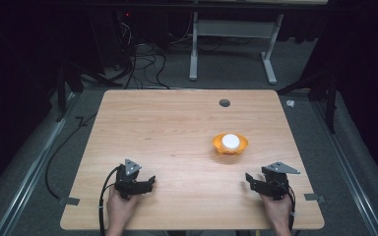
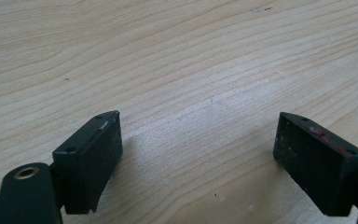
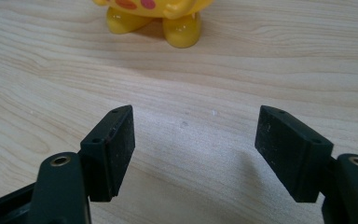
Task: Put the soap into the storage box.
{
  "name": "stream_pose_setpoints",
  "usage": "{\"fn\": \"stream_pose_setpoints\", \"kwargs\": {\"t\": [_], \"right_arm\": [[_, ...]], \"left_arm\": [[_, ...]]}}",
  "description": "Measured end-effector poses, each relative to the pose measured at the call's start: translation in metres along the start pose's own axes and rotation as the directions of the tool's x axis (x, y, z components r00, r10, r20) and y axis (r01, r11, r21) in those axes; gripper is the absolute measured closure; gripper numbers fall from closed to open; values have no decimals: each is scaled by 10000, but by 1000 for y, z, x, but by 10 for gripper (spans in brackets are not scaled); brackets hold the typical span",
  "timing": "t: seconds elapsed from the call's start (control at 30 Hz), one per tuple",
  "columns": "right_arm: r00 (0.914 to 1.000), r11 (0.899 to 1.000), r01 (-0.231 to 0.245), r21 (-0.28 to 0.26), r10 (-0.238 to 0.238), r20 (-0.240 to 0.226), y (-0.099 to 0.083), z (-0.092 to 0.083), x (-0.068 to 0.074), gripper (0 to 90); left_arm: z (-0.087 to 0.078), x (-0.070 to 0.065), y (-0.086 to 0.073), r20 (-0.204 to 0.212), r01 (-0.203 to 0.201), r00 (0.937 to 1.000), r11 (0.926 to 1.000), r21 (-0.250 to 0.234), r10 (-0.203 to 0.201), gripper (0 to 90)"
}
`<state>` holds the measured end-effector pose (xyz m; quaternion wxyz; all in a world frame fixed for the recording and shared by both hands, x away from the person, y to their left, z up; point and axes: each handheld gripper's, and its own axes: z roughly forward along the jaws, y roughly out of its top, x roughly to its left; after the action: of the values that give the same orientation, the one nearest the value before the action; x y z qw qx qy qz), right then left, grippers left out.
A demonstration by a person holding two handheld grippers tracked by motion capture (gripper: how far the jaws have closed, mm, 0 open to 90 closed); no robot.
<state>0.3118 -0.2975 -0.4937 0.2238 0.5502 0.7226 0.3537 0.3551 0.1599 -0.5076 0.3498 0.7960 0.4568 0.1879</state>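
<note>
in the high view a yellow toy bowl (image 1: 230,143) with a white top sits right of centre on the wooden desk (image 1: 177,128), the left claw (image 1: 150,181) at lower left and the right claw (image 1: 249,178) at lower right, both low over the desk. in the left gripper view the jaws stand apart over bare wood, released. in the right gripper view the jaws are parted with nothing between them, the toy's yellow feet (image 3: 165,21) at the top edge
</note>
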Motion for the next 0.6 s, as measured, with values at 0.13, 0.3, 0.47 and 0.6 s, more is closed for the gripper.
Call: {"fn": "stream_pose_setpoints", "kwargs": {"t": [0.13, 0.3, 0.47, 0.6], "right_arm": [[9996, 9996, 212, 212, -215, 184, 0, 5, 3, 293], [9977, 9970, 551, 547, -571, 355, -1, 12, 6, 292], [9967, 9955, 722, 620, -744, 336, 1, 14, 8, 272], [9969, 9958, 683, 604, -705, 360, 1, 15, 8, 272]], "left_arm": [[0, 0, 0, -3, -1, 10000, 10000, 0, 1, 159], [0, 0, 0, 12, -11, 10000, 10000, 30, 11, 159], [0, 0, 0, 11, -10, 10000, 10000, 11, 10, 158], [0, 0, 0, 12, -11, 10000, 10000, 11, 11, 158]]}}
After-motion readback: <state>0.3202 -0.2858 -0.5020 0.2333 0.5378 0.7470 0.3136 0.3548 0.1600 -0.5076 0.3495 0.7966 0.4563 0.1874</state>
